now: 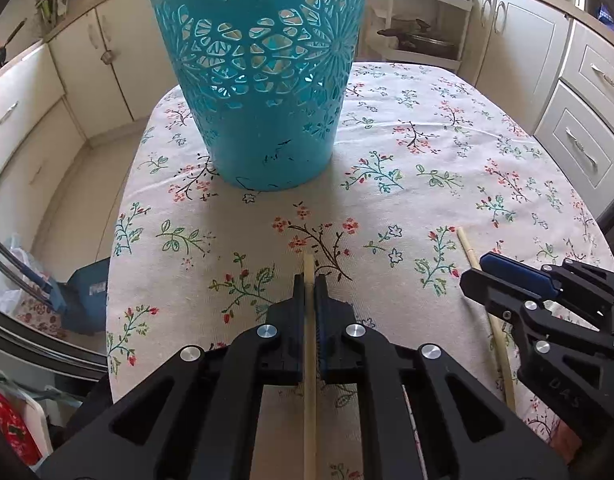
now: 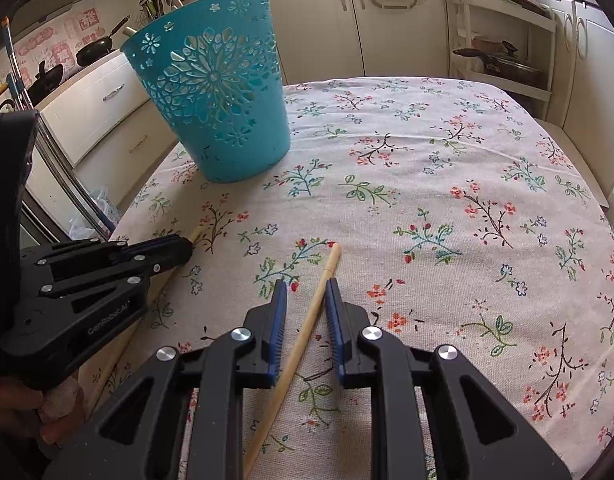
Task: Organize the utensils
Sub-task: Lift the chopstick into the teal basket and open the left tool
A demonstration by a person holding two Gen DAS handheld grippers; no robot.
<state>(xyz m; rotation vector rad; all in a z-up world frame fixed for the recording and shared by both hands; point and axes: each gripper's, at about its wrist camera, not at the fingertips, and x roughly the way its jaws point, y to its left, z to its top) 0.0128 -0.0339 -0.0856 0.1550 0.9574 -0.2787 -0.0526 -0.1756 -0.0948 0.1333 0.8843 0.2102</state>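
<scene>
Lowest in the left wrist view, your left tool [image 1: 310, 280] is clamped on a pale chopstick [image 1: 310, 360]. The stick runs straight up the middle of the frame between the two pads, and its tip pokes out just past them over the flowered tablecloth [image 1: 427, 140].

In the right wrist view, your right tool [image 2: 306, 286] stands partly parted around a second chopstick [image 2: 307, 328]. That stick lies on the cloth and slants from the bottom centre up toward the right. It passes close by the right pad near its tip, but the pads do not pinch it, and there is a clear gap on the left side.

At the left edge of that same view you see the left tool from the side, with its stick's tip showing just past it, and a hand [image 2: 27, 412] wrapped on its grip at the lower left. In the left wrist view, the right tool sits at the right edge, over its own stick.

Farther up the table, well apart from both sticks, a turquoise cut-out basket [image 2: 223, 108] stands upright on the cloth, toward the upper left. Behind it, cream kitchen cabinets [image 2: 319, 20] line the walls, with dark pans [image 2: 95, 50] on the counter at the upper left.
</scene>
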